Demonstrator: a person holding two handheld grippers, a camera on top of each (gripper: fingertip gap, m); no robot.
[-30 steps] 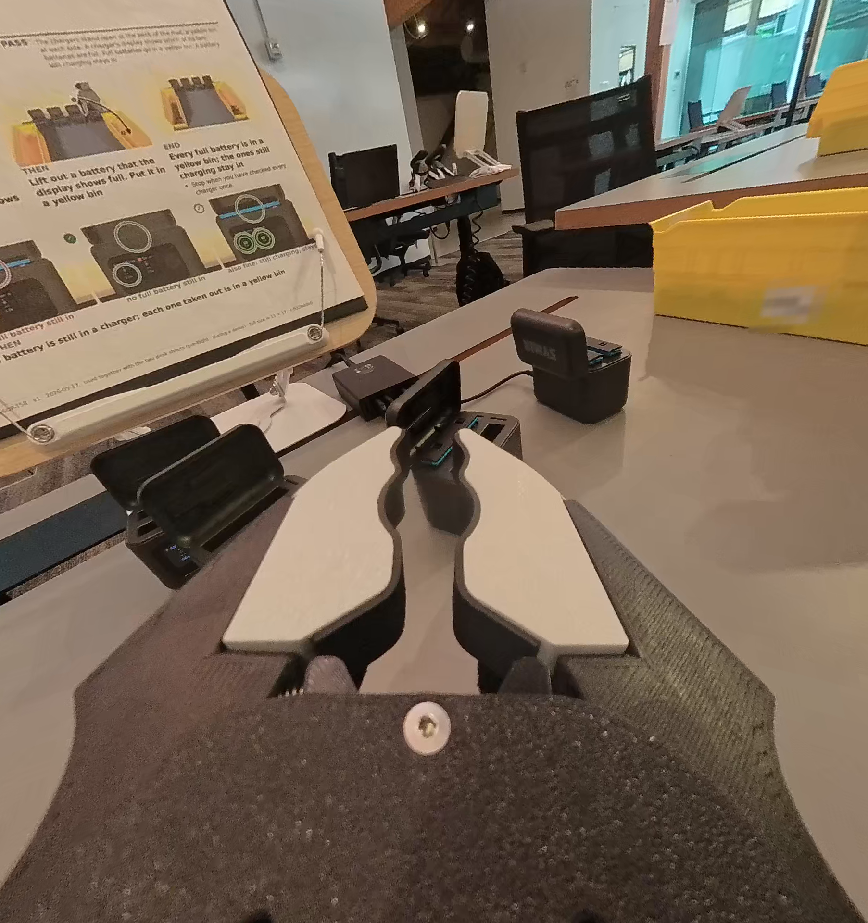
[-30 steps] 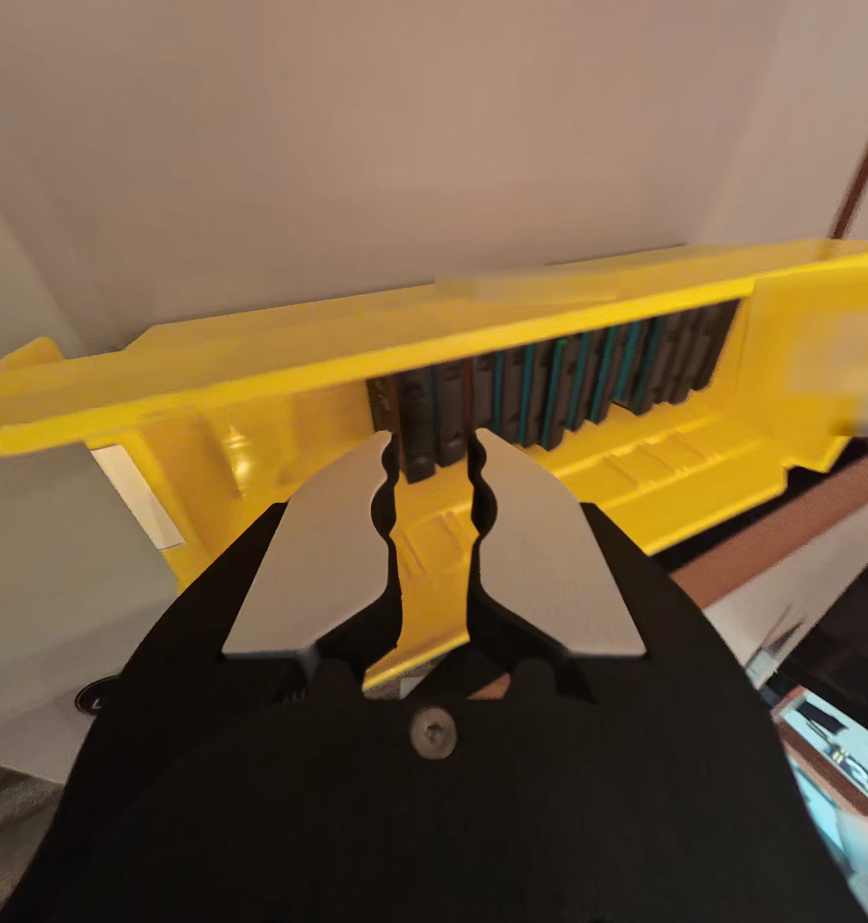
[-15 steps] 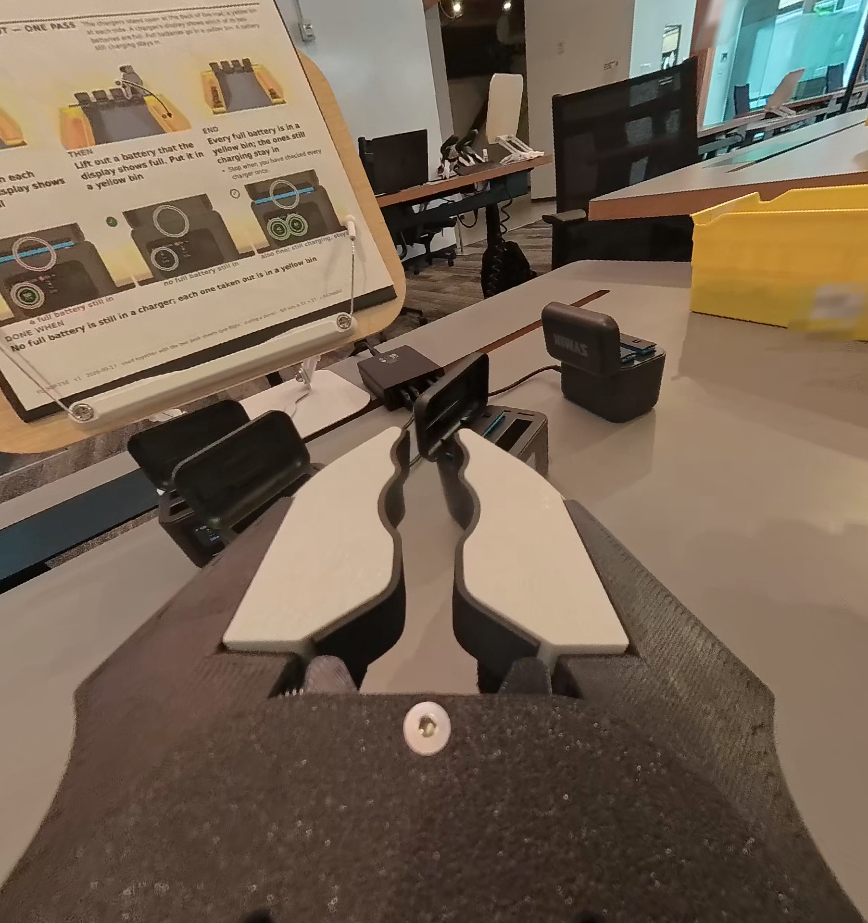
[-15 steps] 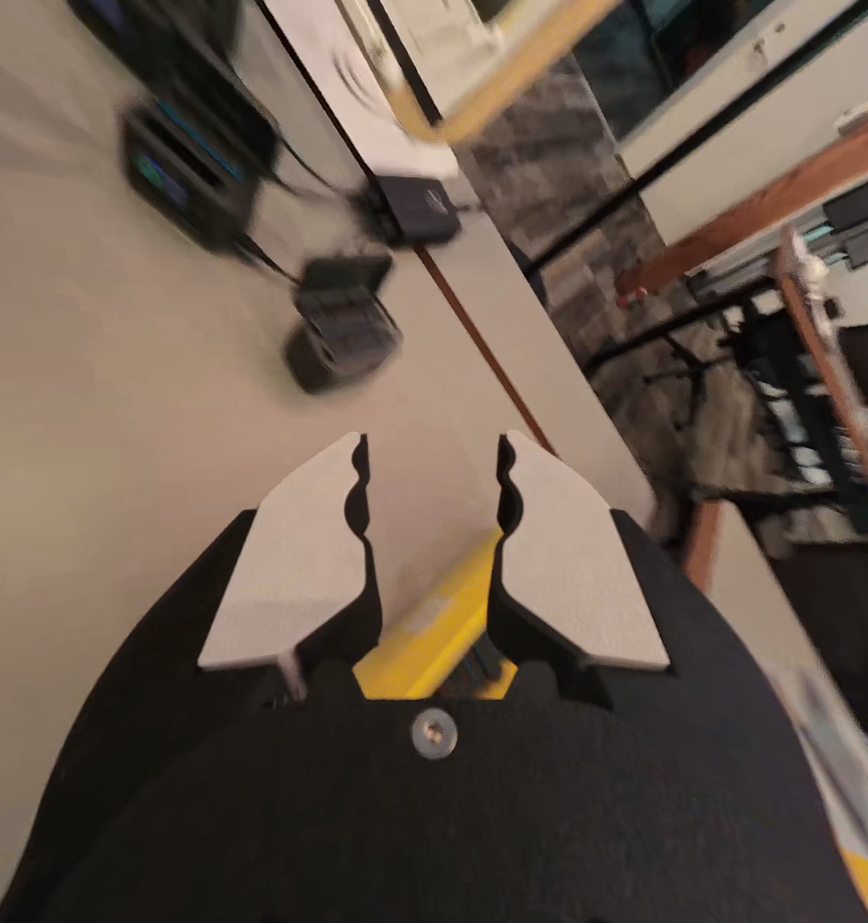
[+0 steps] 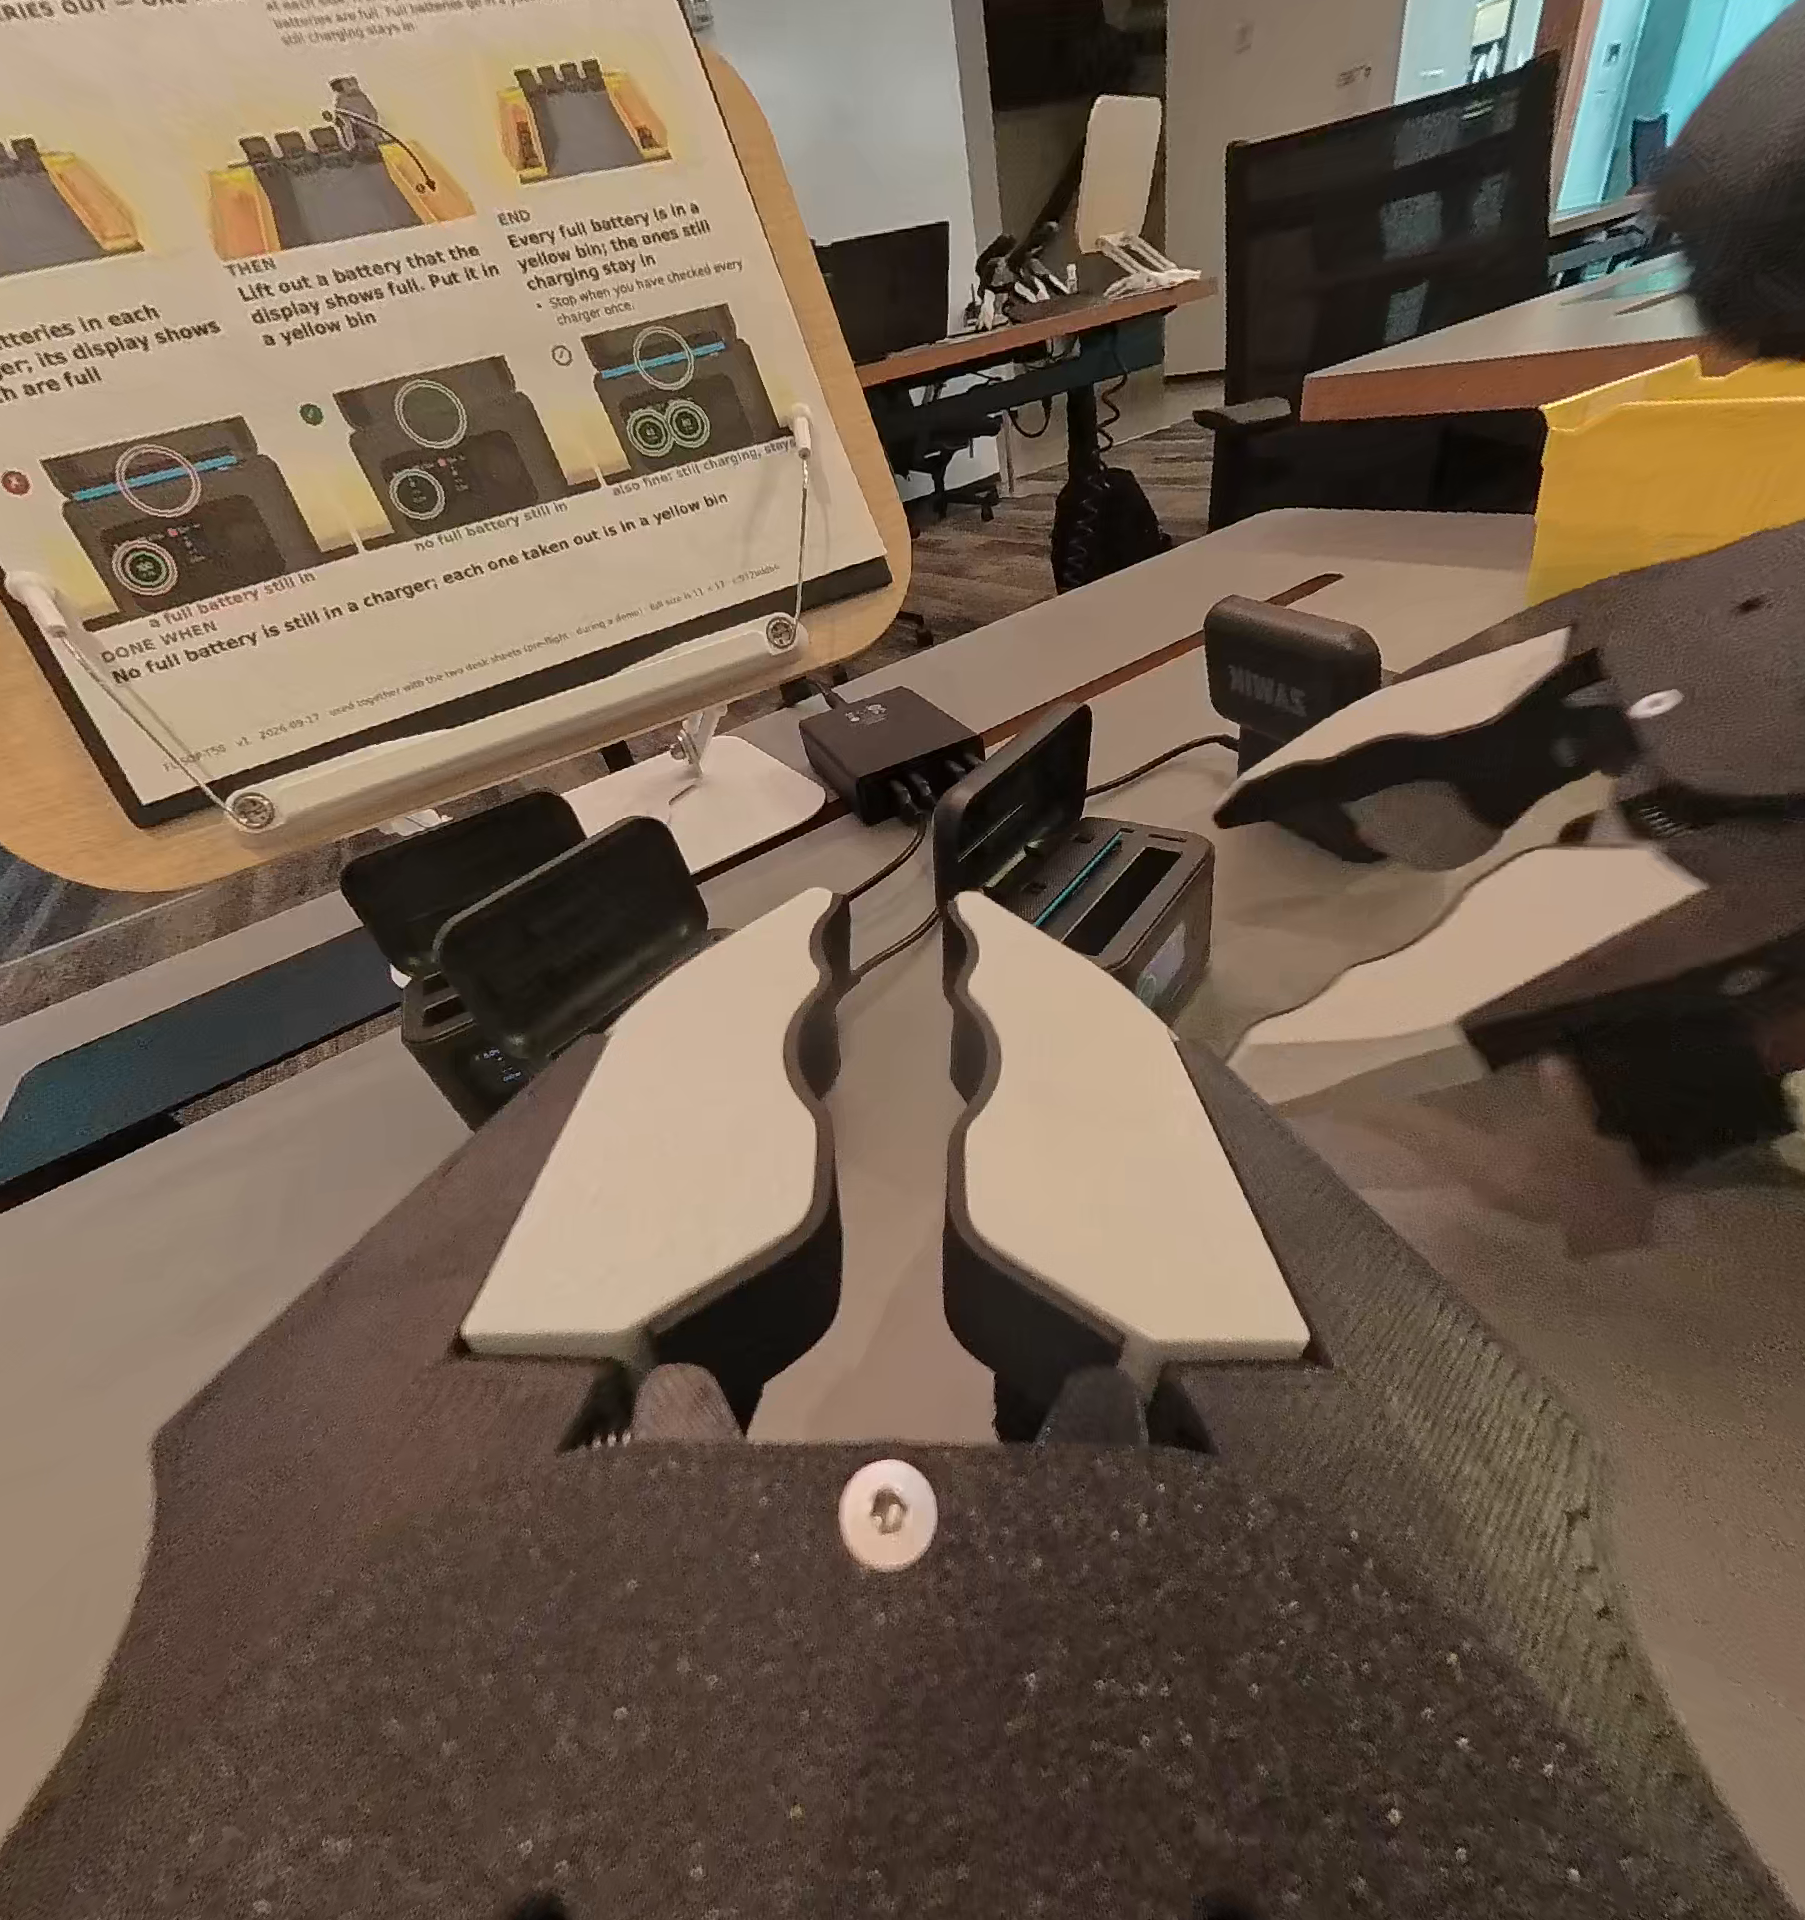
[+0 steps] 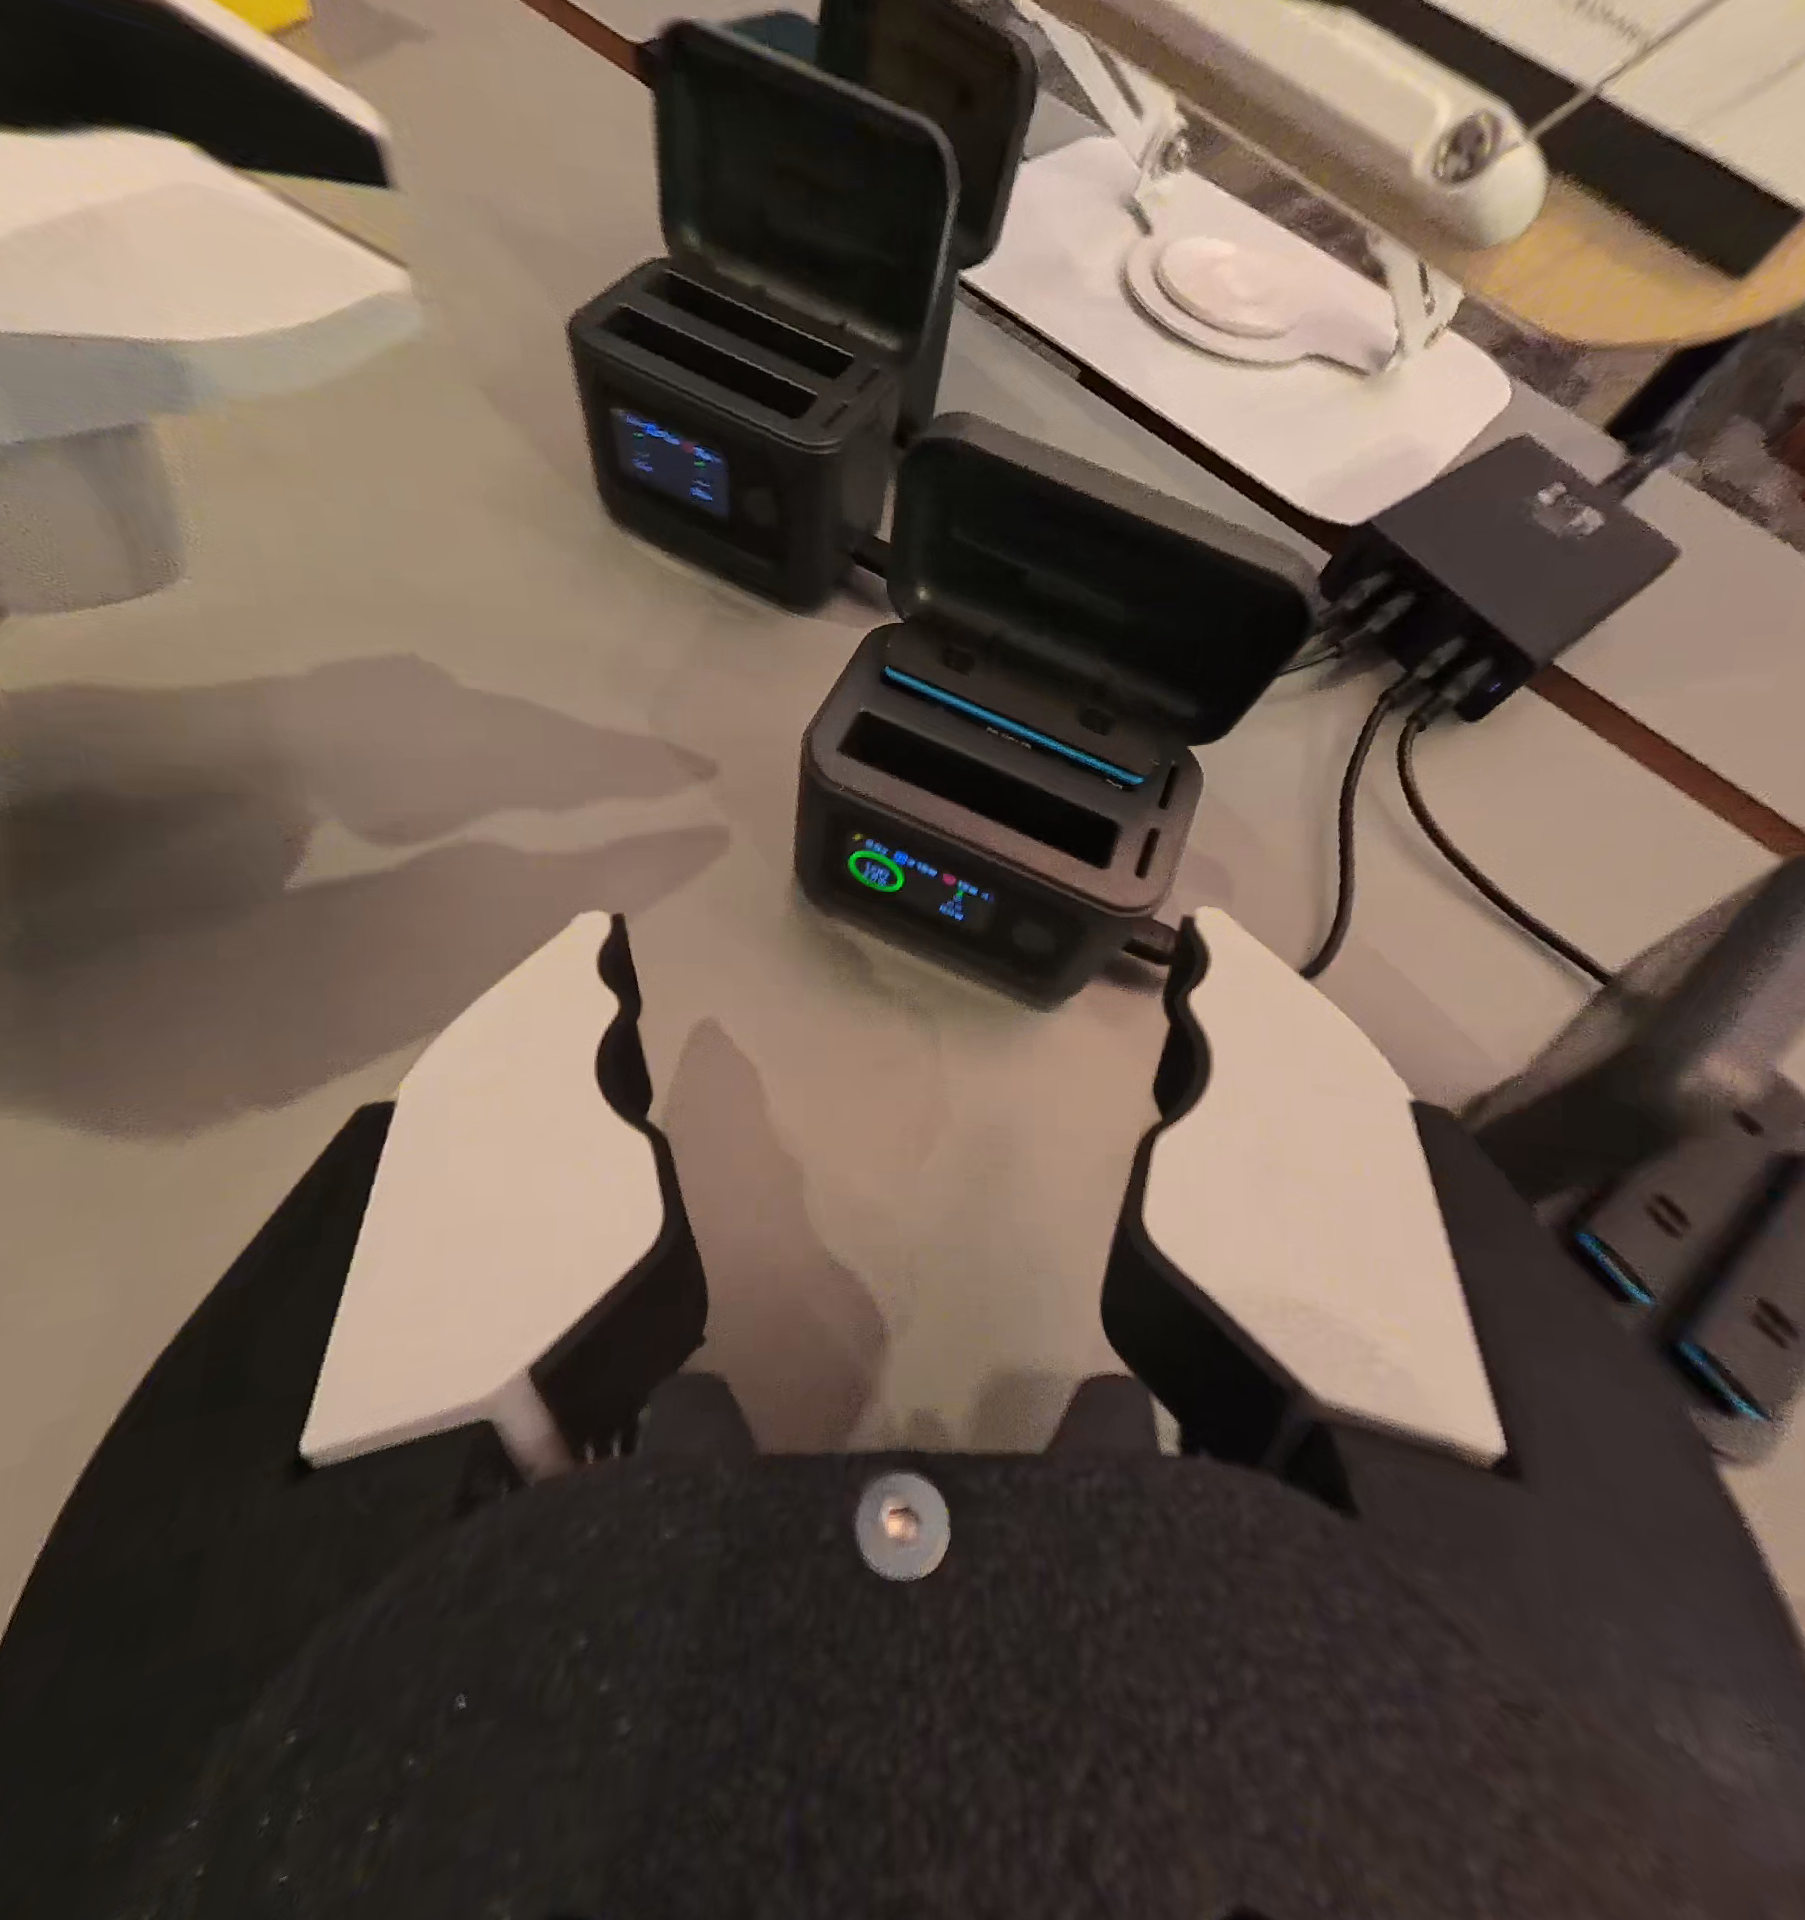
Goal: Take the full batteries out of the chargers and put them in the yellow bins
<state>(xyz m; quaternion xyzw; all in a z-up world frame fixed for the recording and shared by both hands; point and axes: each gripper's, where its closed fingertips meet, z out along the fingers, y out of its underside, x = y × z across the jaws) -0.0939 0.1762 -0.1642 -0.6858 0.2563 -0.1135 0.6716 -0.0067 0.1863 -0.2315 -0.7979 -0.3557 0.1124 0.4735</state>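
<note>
Several black chargers stand with lids open. The middle charger [image 6: 991,894] holds one battery [image 6: 1012,727] with a blue stripe in its back slot; its front slot is empty and its display shows a green ring. My right gripper [image 6: 898,935] is wide open and empty just in front of it, and it also shows in the left wrist view [image 5: 1241,925]. The far charger [image 6: 721,416] has both slots empty. A charger at the right edge [image 6: 1708,1247] holds two batteries. My left gripper [image 5: 893,914] is empty, jaws a narrow gap apart, short of the middle charger [image 5: 1116,914]. A yellow bin [image 5: 1687,468] stands at the back right.
An instruction board [image 5: 358,364] on a white stand rises behind the chargers at the left. A black power hub [image 5: 893,748] with cables sits behind the middle charger. Two more open chargers [image 5: 524,977] stand at the left. Office chairs and desks lie beyond the table.
My right gripper has swung from over the yellow bin to the middle charger and opened wide. My left gripper has drawn back a little from that charger.
</note>
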